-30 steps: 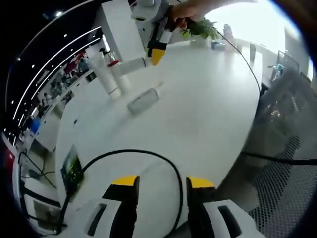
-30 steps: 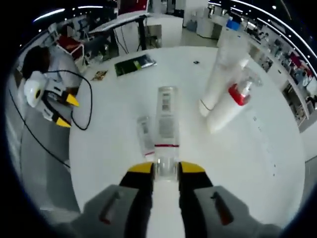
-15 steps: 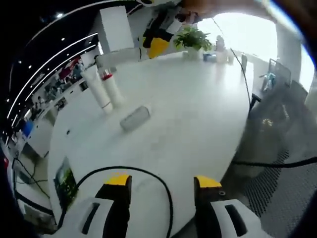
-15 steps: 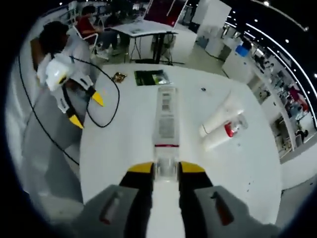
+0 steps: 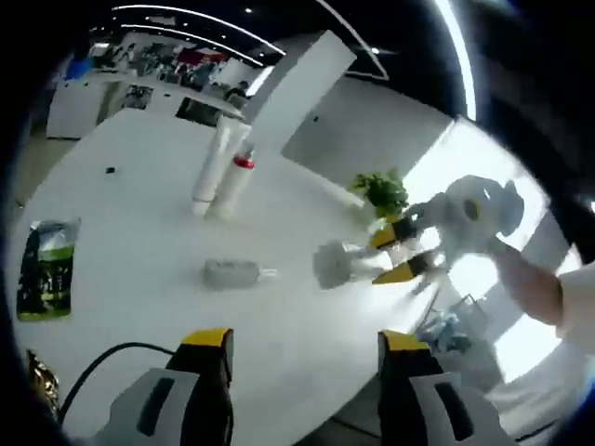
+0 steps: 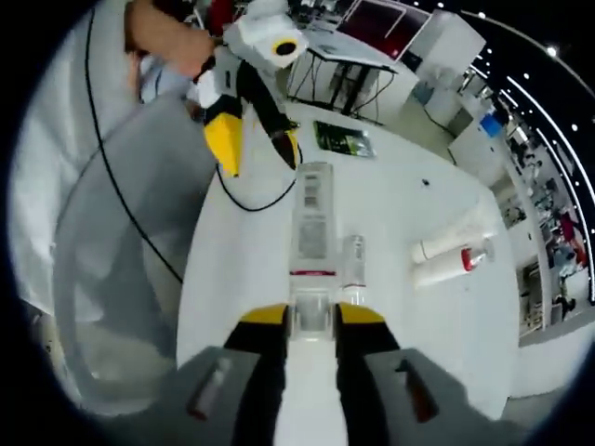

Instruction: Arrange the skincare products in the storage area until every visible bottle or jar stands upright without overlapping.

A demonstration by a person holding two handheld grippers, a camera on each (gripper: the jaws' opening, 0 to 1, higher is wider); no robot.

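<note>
Gripping clear bottle, right gripper, above table

Clear bottle held aloft, small bottle lying flat, two tubes upright

White table, small bottle lying.

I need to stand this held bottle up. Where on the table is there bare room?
Bare tabletop lies between the green packet and the small lying bottle. It is crowded further back, where the white tube and red-capped bottle stand together. The right gripper holds the clear bottle.
</note>
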